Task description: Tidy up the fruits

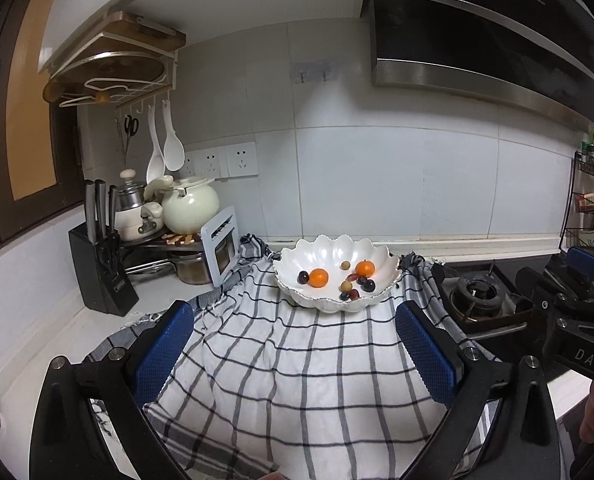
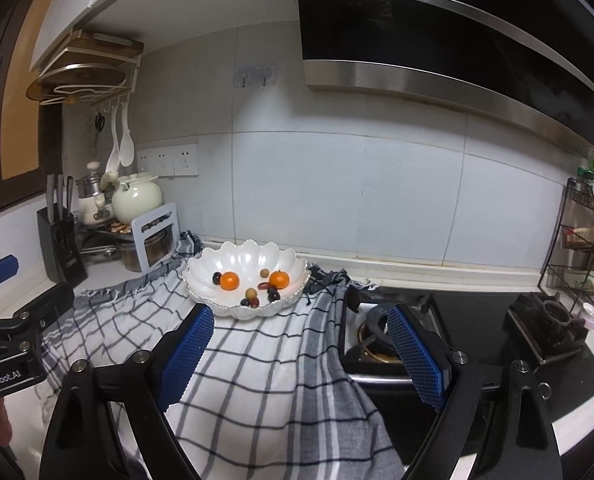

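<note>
A white scalloped bowl (image 1: pixel 297 266) stands on a checked cloth (image 1: pixel 297 380) at the back of the counter. It holds two oranges (image 1: pixel 318 277), dark grapes (image 1: pixel 368 285), a red date and small tan fruits (image 1: pixel 345 265). The bowl also shows in the right wrist view (image 2: pixel 201 270), with the oranges (image 2: pixel 229 280) inside. My left gripper (image 1: pixel 295 356) is open and empty, above the cloth in front of the bowl. My right gripper (image 2: pixel 299 356) is open and empty, over the cloth's right edge, in front and right of the bowl.
A black knife block (image 1: pixel 101 276), pots and a cream kettle (image 1: pixel 191 206) stand at the left. A gas stove (image 2: pixel 477 332) lies to the right, partly under the cloth. A wire spice rack (image 2: pixel 581 240) stands at the far right. A range hood (image 2: pixel 457 40) hangs above.
</note>
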Demonstrator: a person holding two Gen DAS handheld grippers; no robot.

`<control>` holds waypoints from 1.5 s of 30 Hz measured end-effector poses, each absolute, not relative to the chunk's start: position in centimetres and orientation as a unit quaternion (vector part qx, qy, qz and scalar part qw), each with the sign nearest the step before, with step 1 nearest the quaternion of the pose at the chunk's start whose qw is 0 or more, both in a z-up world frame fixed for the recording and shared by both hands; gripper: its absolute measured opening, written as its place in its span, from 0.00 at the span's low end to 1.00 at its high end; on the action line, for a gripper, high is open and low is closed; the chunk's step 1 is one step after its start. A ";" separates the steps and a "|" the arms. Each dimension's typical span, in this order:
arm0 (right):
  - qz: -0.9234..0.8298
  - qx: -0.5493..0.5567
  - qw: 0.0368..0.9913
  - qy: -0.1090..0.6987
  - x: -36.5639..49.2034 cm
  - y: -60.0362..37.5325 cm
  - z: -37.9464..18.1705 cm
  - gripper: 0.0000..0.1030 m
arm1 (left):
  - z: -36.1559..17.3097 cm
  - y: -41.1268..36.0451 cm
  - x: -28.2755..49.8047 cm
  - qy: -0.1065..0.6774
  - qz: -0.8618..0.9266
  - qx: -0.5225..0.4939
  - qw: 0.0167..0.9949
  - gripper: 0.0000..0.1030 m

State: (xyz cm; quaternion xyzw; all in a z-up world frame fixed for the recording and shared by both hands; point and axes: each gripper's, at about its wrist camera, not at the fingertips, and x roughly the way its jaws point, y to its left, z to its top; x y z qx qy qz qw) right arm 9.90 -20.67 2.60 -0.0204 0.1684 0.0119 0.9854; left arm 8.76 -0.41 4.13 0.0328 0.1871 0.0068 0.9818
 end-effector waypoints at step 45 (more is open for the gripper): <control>0.002 -0.011 0.988 0.154 4.1 -21.8 2.8 0.87 | 4.7 -2.1 3.8 0.173 -0.013 0.029 0.984 1.00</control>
